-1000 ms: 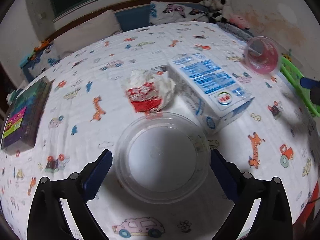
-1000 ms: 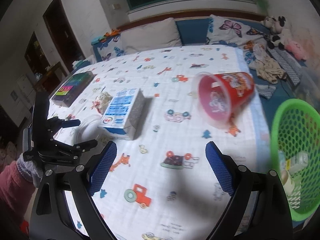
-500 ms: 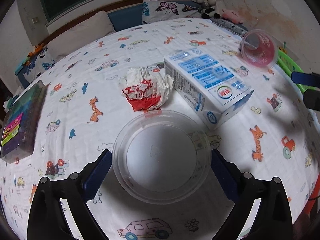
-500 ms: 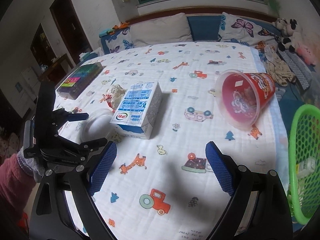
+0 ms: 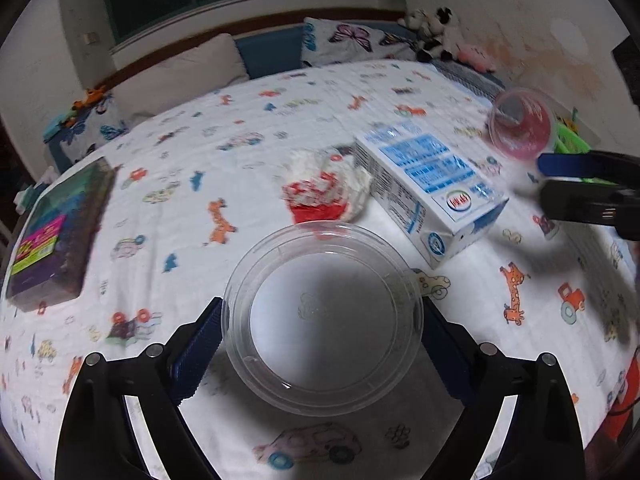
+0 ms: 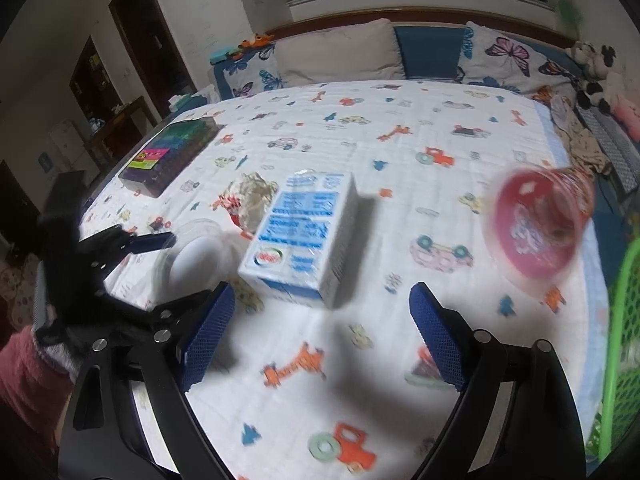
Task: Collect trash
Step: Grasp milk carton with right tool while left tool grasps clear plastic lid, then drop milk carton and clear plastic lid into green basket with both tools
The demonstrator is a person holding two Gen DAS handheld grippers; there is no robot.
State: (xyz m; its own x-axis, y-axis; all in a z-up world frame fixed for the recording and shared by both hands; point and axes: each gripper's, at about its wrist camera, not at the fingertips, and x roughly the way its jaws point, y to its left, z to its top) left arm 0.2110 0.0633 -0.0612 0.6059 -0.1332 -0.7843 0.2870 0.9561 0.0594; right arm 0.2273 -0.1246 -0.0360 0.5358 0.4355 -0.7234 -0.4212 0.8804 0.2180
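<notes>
A clear plastic bowl (image 5: 322,316) lies on the printed bedsheet between the blue pads of my left gripper (image 5: 322,344), which touch its rim on both sides. Beyond it lie a crumpled red and white wrapper (image 5: 324,188) and a blue and white milk carton (image 5: 432,184). My right gripper (image 6: 320,328) is open and closing, with nothing between its fingers. It hovers just short of the carton (image 6: 308,232). A red cup (image 6: 536,232) lies on its side at the right. From the right wrist, the left gripper (image 6: 172,268) with the bowl (image 6: 192,252) shows at the left.
A green mesh basket (image 6: 624,340) stands off the bed's right edge. A dark box with colourful print (image 6: 168,156) lies at the far left of the bed. Pillows and plush toys (image 6: 592,64) line the back. A pink sleeve (image 6: 20,372) is at the lower left.
My right gripper has moved left across the bed toward the milk carton, and its jaws have narrowed slightly. The left gripper and the bowl have hardly moved.
</notes>
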